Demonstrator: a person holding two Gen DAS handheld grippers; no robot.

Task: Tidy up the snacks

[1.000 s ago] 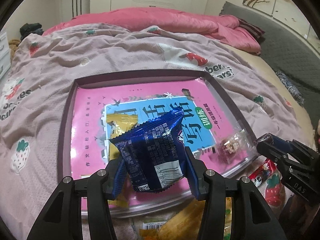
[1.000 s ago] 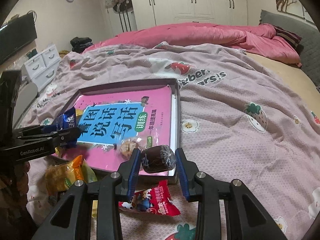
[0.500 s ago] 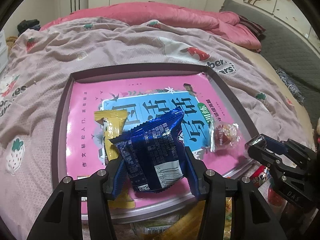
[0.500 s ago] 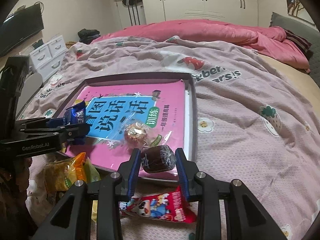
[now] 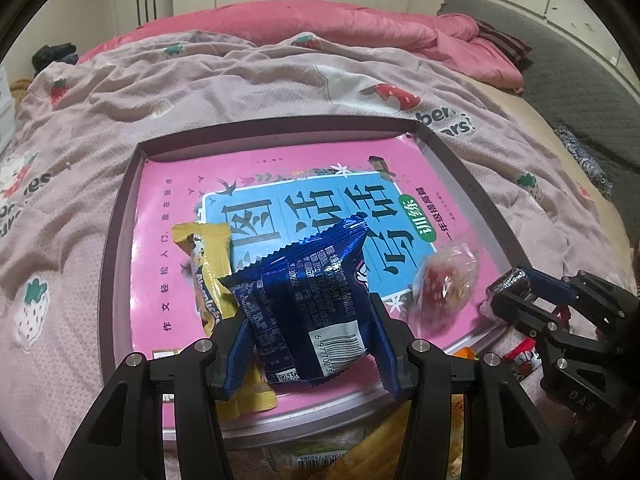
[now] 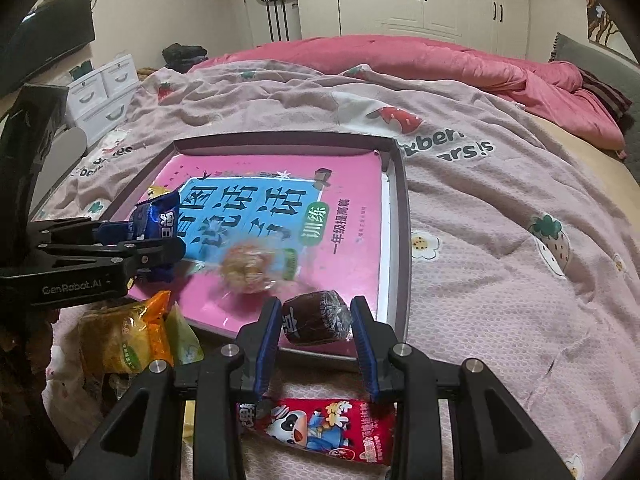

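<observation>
My left gripper (image 5: 308,320) is shut on a blue snack packet (image 5: 308,300) and holds it over the near edge of a grey tray (image 5: 120,216) lined with a pink book. My right gripper (image 6: 316,320) is shut on a dark brown wrapped cake (image 6: 314,317) above the tray's near right edge (image 6: 400,240). A yellow bar packet (image 5: 208,264) and a clear-wrapped round snack (image 5: 444,288) lie in the tray. The round snack also shows in the right wrist view (image 6: 248,266), and so does the blue packet (image 6: 156,220).
The tray lies on a pink strawberry-print blanket (image 6: 500,220) on a bed. On the blanket in front of the tray lie a red cartoon packet (image 6: 320,428) and orange-yellow packets (image 6: 124,336). White drawers (image 6: 104,92) stand at the far left.
Both grippers have moved forward toward the tray with their snacks still held. The clear-wrapped round snack has come to rest further in on the pink book.
</observation>
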